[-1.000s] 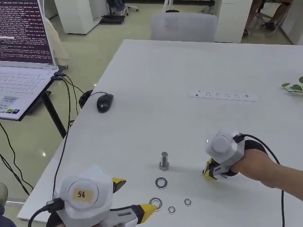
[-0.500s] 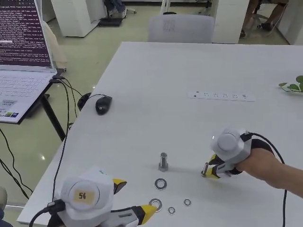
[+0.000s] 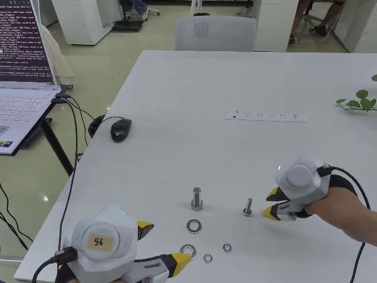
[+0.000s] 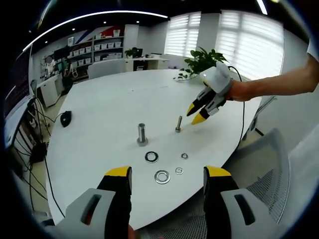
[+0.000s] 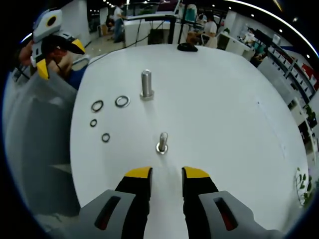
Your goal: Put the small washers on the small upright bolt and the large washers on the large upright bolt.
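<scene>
Nearest us the left gripper (image 3: 164, 244) gapes wide, empty; on the smooth white table (image 3: 235, 76) we count two large washers (image 3: 193, 226), two small washers (image 3: 227, 248), flat steel rings; beyond, large bolt (image 3: 197, 198) and small bolt (image 3: 248, 207) upright; right gripper (image 3: 270, 204) beside the latter, jaws slightly parted, empty.

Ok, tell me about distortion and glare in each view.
Head view: even soft light, little distortion, small washers tiny but sharp. Left gripper view: fisheye bends the table, windows glaringly bright. Right gripper view: fisheye too, small bolt crisp.
</scene>
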`<act>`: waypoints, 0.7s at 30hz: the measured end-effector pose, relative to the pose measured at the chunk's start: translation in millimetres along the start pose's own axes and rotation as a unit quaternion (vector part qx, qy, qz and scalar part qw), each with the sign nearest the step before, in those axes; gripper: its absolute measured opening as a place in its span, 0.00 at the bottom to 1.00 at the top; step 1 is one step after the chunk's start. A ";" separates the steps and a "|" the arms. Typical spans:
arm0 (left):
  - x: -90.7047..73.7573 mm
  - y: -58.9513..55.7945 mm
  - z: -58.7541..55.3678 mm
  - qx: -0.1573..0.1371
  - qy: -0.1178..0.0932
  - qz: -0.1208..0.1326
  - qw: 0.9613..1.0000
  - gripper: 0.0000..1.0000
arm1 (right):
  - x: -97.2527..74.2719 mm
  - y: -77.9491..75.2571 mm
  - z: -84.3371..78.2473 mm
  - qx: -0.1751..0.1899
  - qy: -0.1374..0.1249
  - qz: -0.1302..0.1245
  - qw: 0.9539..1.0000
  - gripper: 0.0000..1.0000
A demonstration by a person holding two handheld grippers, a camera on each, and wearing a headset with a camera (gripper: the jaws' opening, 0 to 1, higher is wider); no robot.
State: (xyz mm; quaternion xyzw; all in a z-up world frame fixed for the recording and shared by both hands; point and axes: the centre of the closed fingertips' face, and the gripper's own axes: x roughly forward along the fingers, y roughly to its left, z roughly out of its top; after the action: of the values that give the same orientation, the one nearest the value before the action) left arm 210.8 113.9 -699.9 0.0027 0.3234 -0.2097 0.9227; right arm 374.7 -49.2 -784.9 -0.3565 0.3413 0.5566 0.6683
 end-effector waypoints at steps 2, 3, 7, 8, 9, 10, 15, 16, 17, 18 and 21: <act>0.5 -0.5 0.4 0.001 0.000 -0.001 1.000 0.57 | 1.7 6.7 -6.8 0.006 0.004 0.005 1.000 0.25; 0.7 -0.6 0.6 0.001 0.000 -0.001 1.000 0.57 | 2.5 10.2 -9.3 0.009 0.006 0.008 1.000 0.25; 0.7 -0.7 1.1 0.001 -0.001 -0.001 1.000 0.57 | 7.7 26.7 -18.0 0.010 0.014 0.023 1.000 0.24; 0.5 -0.6 0.8 0.001 -0.001 -0.001 1.000 0.57 | 8.8 30.5 -18.7 0.009 0.015 0.026 1.000 0.24; 0.5 -0.5 0.6 0.001 -0.001 -0.001 1.000 0.57 | 9.8 34.0 -19.3 0.006 0.016 0.029 0.999 0.24; 0.3 -0.4 0.4 0.000 -0.001 -0.001 1.000 0.57 | 11.4 38.9 -19.7 0.003 0.018 0.033 0.999 0.24; -0.5 -1.0 -0.3 -0.001 -0.001 0.001 1.000 0.57 | 20.2 59.1 -12.0 -0.012 0.012 0.058 0.998 0.23; -0.7 -1.5 -0.5 -0.001 0.000 0.000 1.000 0.57 | 22.4 65.2 -9.4 -0.015 0.011 0.069 0.997 0.22; -0.8 -1.7 -0.6 0.000 0.000 0.000 1.000 0.57 | 24.2 67.5 -7.5 -0.016 0.010 0.069 0.997 0.21; -0.8 -1.9 -0.7 0.000 0.000 0.000 1.000 0.57 | 26.1 69.9 -5.3 -0.019 0.010 0.070 0.997 0.21; -0.9 -2.0 -1.1 0.000 0.001 0.000 1.000 0.57 | 32.6 78.7 1.4 -0.033 0.011 0.078 0.996 0.21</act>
State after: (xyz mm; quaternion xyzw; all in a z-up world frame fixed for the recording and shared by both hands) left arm 208.7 112.6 -700.0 0.0031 0.3243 -0.2095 0.9225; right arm 301.9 -21.8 -819.6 -0.3564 0.3573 0.6142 0.6067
